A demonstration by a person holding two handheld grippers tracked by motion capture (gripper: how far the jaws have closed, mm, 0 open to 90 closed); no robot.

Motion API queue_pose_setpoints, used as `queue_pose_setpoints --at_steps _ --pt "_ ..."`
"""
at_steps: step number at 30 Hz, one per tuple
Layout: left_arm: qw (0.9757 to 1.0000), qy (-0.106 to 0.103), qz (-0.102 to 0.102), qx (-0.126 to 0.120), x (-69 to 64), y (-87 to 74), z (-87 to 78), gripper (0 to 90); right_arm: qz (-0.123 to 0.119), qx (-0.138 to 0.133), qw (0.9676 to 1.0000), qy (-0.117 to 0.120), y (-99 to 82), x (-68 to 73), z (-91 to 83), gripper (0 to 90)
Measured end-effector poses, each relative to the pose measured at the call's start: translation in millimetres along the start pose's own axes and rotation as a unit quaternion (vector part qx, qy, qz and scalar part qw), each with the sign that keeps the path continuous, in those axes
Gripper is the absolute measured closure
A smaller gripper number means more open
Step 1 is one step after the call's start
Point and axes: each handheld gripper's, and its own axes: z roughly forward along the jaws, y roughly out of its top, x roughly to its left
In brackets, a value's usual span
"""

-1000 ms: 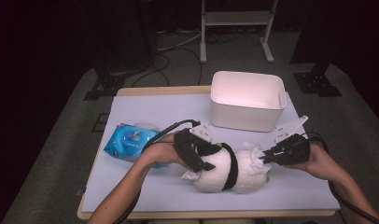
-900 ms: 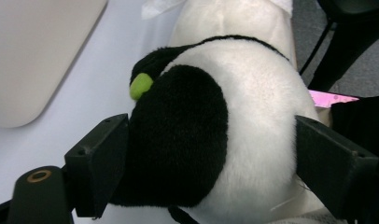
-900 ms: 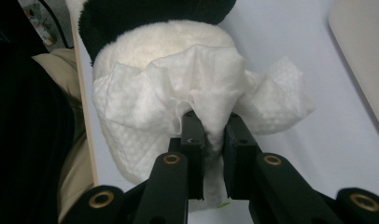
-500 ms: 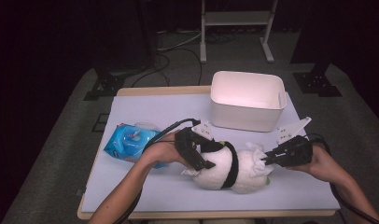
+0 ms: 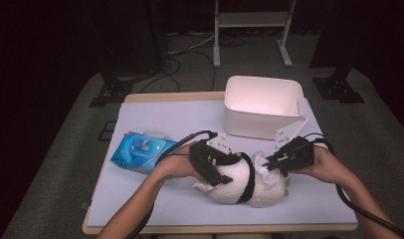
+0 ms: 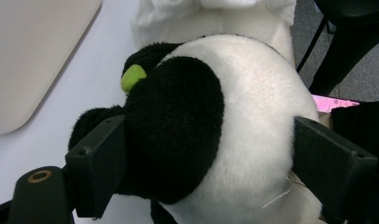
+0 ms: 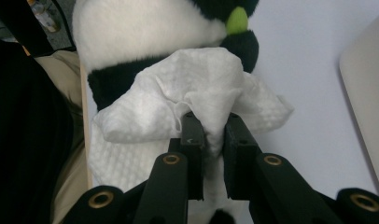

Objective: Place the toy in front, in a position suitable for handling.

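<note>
Far left on the pale lilac tabletop [image 5: 155, 117] we note a blue plastic pack of wet wipes [image 5: 139, 152], lying flat, well apart from the work.

Next comes the left gripper [image 5: 221, 167]. Its jaws stand wide, clamped across the body of the black-and-white plush panda toy [image 5: 240, 181], one pad on a black patch, the other on the white flank. In the left gripper view the plush panda toy [image 6: 211, 126] bulges between the pads, and a small lime-green tab [image 6: 133, 77] sits on its dark side.

The panda lies on its side at the near middle of the table, in front of the white plastic tub [image 5: 263, 105], apart from it.

To the right, the right gripper [image 5: 270, 162] has its jaws drawn narrow, pinching a fold of a white embossed wet wipe [image 5: 262, 163]. In the right gripper view the wet wipe [image 7: 201, 88] drapes against the panda's fur near the green tab.

Handling, as we judge it: the toy looks light, soft and springy, so it should give under pressure and may roll. A broad grip across the fullest part of the body seems best, as now. The wipe looks limp and damp. It should be held by a gathered fold, or it may slip free while rubbing.
</note>
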Motion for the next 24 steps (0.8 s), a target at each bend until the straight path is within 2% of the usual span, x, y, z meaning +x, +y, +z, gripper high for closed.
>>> queue_pose_setpoints --at_steps 6,8,11,16,20,24 --pt "0.9999 -0.002 0.006 -0.011 -1.2 4.9 3.5 15.3 -0.01 0.006 0.9999 0.011 14.6 0.2 11.0 79.3" --pt "1.0 0.001 0.007 -0.004 -1.3 5.9 4.0 15.2 -0.015 0.014 0.9996 0.017 19.8 0.3 17.8 79.3" --pt "0.9999 -0.001 0.004 -0.011 0.2 3.2 3.2 15.3 -0.014 0.01 0.9997 0.016 21.6 -2.0 17.7 79.3" --pt "0.9999 0.001 0.008 -0.012 -0.9 0.9 1.2 15.7 -0.008 0.012 0.9999 0.009 12.5 -0.5 7.4 79.1" --pt "0.9999 0.001 0.008 -0.009 -1.5 -1.3 -1.5 15.7 0.012 -0.009 0.9999 0.004 -5.1 -2.4 -4.9 79.1" --pt "0.9999 0.002 0.007 -0.008 -2.2 -2.5 -3.8 15.7 0.029 -0.015 0.9994 -0.007 -24.6 -3.1 -14.2 79.1"
